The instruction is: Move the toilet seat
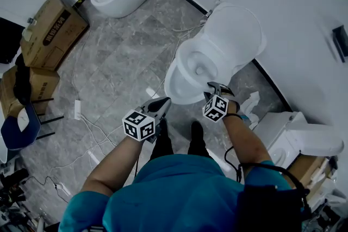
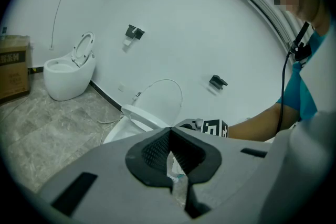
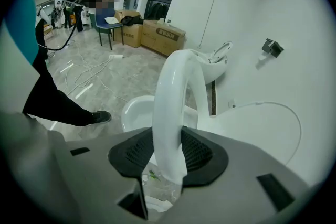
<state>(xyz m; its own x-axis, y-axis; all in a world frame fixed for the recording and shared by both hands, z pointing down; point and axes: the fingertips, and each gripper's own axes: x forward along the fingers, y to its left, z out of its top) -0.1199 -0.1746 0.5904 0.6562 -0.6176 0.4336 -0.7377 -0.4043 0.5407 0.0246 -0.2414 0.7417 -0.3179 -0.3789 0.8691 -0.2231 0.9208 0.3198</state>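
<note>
Washroom: hand-held gripper (image 3: 169, 153) tight on seat (image 3: 173, 86).

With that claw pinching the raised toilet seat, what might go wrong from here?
The right claw pinches only the smooth rim of the seat; it could slip free and slam onto the bowl. Loose cables lie on the floor near the person's shoes, a possible trip hazard.

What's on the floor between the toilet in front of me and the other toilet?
Only grey tiled floor crossed by thin white cables; the head view shows it.
</note>
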